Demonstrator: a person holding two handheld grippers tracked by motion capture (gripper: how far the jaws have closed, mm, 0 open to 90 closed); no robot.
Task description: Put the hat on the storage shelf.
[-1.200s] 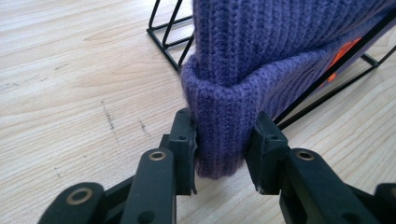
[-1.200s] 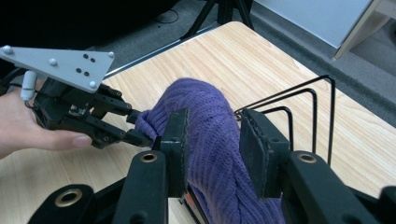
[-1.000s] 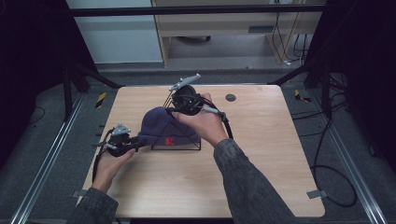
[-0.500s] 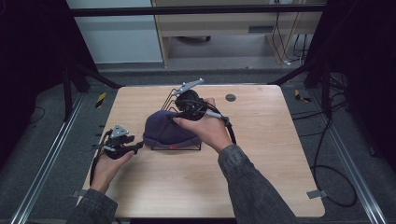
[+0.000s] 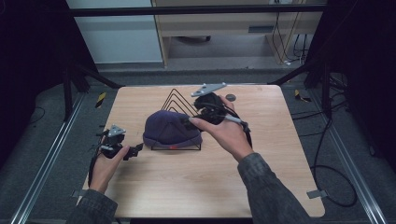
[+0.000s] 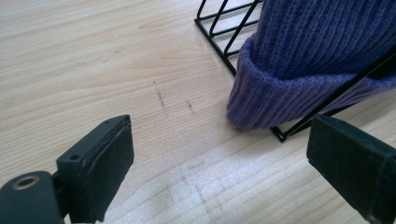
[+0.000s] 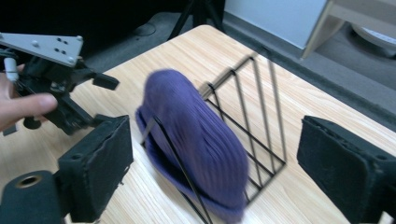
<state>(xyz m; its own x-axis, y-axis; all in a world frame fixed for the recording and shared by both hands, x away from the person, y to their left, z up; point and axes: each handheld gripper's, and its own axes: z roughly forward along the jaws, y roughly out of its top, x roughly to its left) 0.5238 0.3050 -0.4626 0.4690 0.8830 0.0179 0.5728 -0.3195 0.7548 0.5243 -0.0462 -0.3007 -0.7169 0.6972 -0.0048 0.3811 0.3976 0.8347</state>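
On the table (image 5: 196,186) near its middle, the beanie (image 5: 170,130) sits draped over the front wires of the rack (image 5: 180,100), cuff at the base, looking like it was hung there so the frame holds it up. Left gripper (image 5: 135,150) rests low just off the cuff and right gripper (image 5: 194,117) hovers at the beanie's far side; both have just been opening, jaws wide, nothing between them. Compared with a second ago both grips on the beanie are gone, and the right hand (image 5: 224,130) has pulled off to the right.
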